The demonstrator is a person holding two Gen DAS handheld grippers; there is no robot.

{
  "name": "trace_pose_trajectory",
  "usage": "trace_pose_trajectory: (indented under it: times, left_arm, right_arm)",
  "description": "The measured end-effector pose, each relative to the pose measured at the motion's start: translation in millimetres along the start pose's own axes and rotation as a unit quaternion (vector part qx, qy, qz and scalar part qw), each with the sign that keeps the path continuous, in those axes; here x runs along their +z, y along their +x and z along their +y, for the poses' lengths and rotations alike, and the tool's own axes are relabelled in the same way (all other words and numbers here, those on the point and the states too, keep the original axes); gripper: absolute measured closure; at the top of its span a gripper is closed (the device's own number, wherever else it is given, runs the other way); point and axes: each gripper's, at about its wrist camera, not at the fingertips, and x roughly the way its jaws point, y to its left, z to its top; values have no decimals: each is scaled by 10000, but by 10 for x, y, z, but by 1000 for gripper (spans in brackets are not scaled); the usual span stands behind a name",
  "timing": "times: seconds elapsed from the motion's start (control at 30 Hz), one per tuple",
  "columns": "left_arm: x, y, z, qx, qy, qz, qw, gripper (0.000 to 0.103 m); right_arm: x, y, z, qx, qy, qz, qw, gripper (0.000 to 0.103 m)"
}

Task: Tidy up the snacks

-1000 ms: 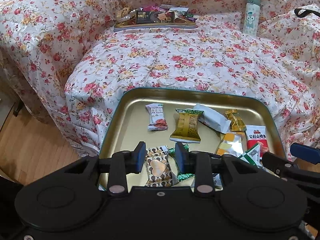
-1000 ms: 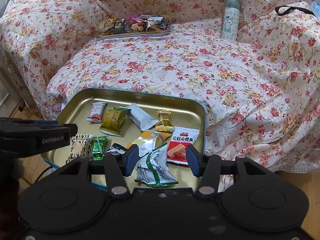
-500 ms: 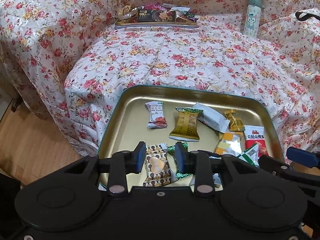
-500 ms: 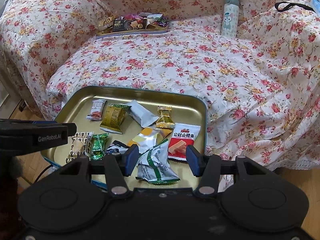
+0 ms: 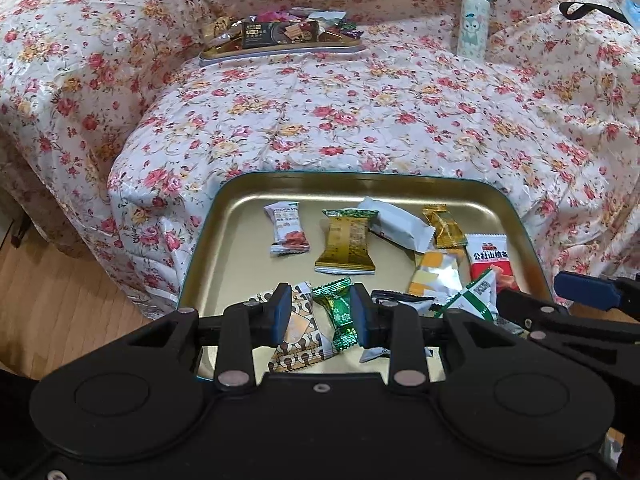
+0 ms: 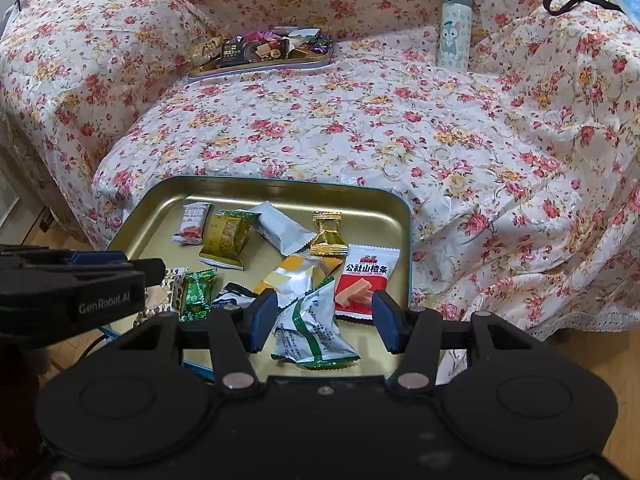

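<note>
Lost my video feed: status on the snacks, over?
Both tongs, left and right, open over the gold tray. Snacks loose in the tray, none gripped. Second tray on sofa, nothing blocking.

You face a sofa (image 6: 360, 128) draped in a shiny cream cover (image 5: 360, 120) printed with red and yellow flowers; it runs over the seat, the backrest and both arms. Below it on your left lies a light wood floor (image 5: 52, 304), which shows again at the lower right in the right view. A bottle (image 6: 454, 28) with a cartoon figure stands upright against the backrest. A black strap (image 6: 576, 2) lies over the far-right arm.
</note>
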Motion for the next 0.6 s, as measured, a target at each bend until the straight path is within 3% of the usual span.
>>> trace_pose_trajectory:
  times: [0.6]
  left_arm:
    - [5,-5,4,-19,9,34,10000,62]
  right_arm:
    - [-17,-11,42,-31,-46,-40,10000,49]
